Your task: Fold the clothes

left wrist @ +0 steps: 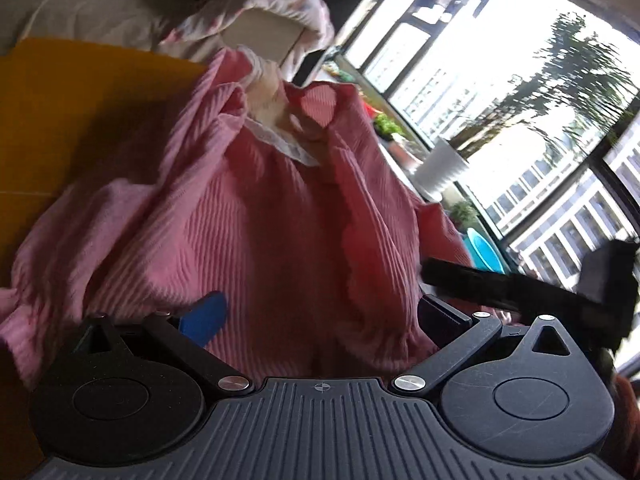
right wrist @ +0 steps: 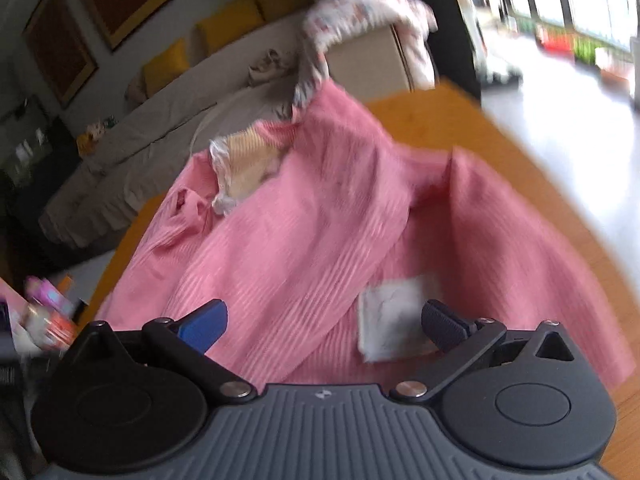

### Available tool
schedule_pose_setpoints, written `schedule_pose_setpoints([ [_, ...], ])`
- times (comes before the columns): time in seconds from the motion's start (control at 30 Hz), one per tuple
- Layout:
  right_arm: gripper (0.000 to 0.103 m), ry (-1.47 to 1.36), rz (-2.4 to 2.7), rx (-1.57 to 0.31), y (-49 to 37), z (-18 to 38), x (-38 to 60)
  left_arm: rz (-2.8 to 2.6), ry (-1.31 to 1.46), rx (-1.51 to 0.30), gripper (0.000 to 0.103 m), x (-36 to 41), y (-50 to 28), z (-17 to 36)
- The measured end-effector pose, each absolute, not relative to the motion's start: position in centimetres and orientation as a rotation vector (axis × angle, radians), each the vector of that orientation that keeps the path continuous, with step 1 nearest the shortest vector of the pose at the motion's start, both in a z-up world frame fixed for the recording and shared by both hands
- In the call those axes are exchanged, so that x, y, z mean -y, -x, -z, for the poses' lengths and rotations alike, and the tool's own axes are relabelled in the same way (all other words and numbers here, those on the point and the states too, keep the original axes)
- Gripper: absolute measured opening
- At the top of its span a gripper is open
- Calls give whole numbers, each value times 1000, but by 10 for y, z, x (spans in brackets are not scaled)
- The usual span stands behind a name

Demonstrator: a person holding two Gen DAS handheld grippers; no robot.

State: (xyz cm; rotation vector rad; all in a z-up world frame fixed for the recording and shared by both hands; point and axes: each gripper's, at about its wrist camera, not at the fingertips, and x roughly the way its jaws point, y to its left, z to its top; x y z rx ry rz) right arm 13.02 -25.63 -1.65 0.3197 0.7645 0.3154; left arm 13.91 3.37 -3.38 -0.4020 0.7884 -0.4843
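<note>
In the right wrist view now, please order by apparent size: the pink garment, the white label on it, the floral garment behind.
1. pink garment
2. floral garment, though it lies farther away, so its true size is unsure
3. white label

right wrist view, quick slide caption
Open right hand-held gripper over a crumpled pink ribbed garment on an orange wooden table.

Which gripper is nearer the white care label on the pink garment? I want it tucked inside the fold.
Right. The right gripper hovers open with the white label between its fingers; the left gripper shows only pink garment.
</note>
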Motion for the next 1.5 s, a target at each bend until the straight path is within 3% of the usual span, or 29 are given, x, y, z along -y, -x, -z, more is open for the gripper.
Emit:
schedule_pose_setpoints([
  [0.17, 103, -303, -323, -760, -114, 22, 255, 531, 310, -797, 103, -30, -119, 33],
  [0.6, 103, -314, -411, -755, -33, 23, 279, 660, 475, -948, 103, -63, -57, 30],
  [0.83, 103, -288, -390, -740, -27, 22, 276, 442, 253, -695, 103, -99, -52, -24],
  [0.9, 103, -299, -392, -732, -25, 23, 277, 286, 64, -636, 98, -105, -53, -31],
  [0.97, 103, -303, -393, -719, -23, 25, 277, 200, -65, -642, 68, -107, -61, -24],
  [1.2, 103, -263, -376, -702, -22, 25, 270, 148, -240, -722, 62, -101, -103, 11],
  [1.27, 103, -257, -378, -702, -23, 25, 269, 148, -280, -722, 33, -98, -113, 16],
  [1.33, 103, -253, -380, -700, -23, 25, 269, 147, -304, -728, 22, -97, -128, 21],
  [1.5, 103, -222, -376, -680, -19, 27, 265, 80, -375, -702, 16, -112, -182, 22],
])
